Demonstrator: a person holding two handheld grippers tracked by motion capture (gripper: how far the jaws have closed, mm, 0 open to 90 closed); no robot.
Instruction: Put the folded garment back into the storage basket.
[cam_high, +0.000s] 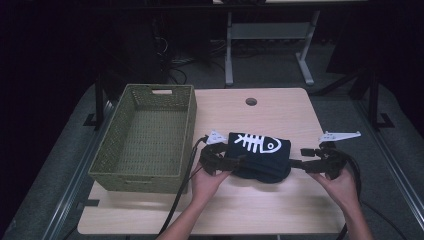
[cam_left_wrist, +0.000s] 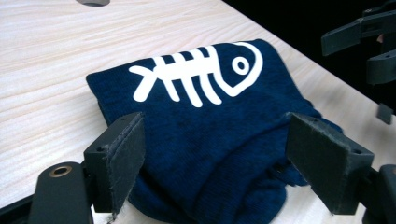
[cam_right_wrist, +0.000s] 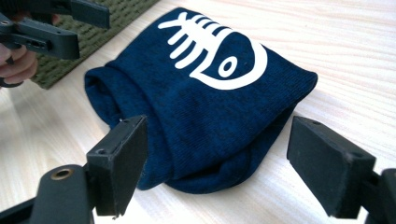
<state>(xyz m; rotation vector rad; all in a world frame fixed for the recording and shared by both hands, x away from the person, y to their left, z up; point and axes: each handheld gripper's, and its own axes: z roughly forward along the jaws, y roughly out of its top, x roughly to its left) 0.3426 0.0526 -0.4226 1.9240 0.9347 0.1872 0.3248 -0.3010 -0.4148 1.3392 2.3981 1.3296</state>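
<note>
- So the folded navy cloth (cam_high: 260, 152) with the white fishbone print sits mid-table, just right of the green basket (cam_high: 145, 135), which looks empty. Print faces up.
- Left gripper (cam_left_wrist: 215, 158) is wide open, jaws straddling the near end of the cloth with the fabric bulging between them, nothing pinched yet. The pads (cam_left_wrist: 128, 154) look like they're just brushing the sides.
- Right gripper (cam_right_wrist: 215, 163) is also wide open and holding nothing, lined up on the other end of the bundle, where the folded layers show as an open edge.
- My guess is the step is grabbing both ends to lift it over to the basket.
- Tip: get each jaw low enough to catch all the layers, not only the top one, or the fold will flop open on the lift.
- Close both at roughly the same time and lift level, so it doesn't sag or drag on the table (cam_high: 280, 107).
- Clear the basket's near wall before lowering.
</note>
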